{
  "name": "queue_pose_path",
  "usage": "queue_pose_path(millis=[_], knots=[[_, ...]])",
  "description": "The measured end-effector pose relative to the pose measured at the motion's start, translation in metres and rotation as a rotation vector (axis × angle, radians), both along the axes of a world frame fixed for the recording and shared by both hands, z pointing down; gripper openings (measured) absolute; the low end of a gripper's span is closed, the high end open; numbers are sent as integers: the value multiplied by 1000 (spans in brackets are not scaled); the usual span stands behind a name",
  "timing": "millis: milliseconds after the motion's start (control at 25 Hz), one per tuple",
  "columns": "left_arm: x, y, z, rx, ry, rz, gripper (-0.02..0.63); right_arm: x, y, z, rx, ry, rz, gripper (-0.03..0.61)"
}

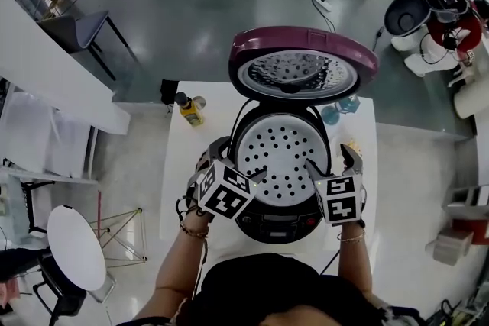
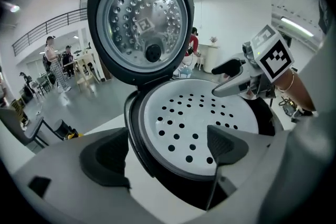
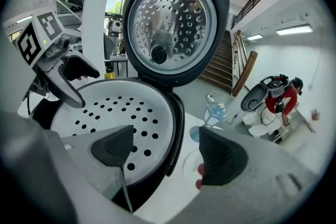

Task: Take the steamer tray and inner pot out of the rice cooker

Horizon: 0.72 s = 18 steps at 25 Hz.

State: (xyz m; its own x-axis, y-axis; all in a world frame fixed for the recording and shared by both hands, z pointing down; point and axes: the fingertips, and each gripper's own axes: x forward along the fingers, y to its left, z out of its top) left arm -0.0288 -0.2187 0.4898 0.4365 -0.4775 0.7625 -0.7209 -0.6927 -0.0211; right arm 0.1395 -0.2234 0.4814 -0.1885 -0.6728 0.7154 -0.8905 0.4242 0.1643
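A rice cooker (image 1: 279,219) stands on the white table with its maroon lid (image 1: 302,65) raised. Inside lies the white perforated steamer tray (image 1: 281,153), which hides the inner pot. My left gripper (image 1: 238,166) is open at the cooker's left rim, one finger over the tray and one outside. Open as well, my right gripper (image 1: 332,162) straddles the right rim the same way. The left gripper view shows the left gripper (image 2: 165,152) astride the rim, the tray (image 2: 197,126) and the right gripper (image 2: 236,78) opposite. From the right gripper (image 3: 168,152), the tray (image 3: 115,110) and left gripper (image 3: 65,78) show.
On the table (image 1: 179,164) behind the cooker stand a yellow bottle (image 1: 189,111) at the left and a bluish clear bottle (image 1: 340,109) at the right. Another open cooker (image 1: 409,11) sits on the floor far right. A dark chair (image 1: 76,30) stands far left.
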Motion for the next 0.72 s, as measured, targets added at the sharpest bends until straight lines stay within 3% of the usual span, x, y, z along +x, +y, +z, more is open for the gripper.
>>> queue_pose_path(millis=[160, 320, 440, 560, 720], knots=[[-3, -4, 13, -10, -85, 16, 468, 0, -5, 6, -22, 21, 12, 388], [-15, -12, 20, -3, -162, -8, 468, 9, -7, 22, -61, 126, 13, 384], [-19, -16, 21, -4, -166, -33, 466, 10, -9, 28, -54, 176, 2, 321], [-19, -17, 20, -17, -146, -44, 466, 7, -10, 25, -64, 135, 16, 164], [-21, -17, 18, -25, -119, -63, 466, 13, -11, 21, -80, 1, 67, 137]])
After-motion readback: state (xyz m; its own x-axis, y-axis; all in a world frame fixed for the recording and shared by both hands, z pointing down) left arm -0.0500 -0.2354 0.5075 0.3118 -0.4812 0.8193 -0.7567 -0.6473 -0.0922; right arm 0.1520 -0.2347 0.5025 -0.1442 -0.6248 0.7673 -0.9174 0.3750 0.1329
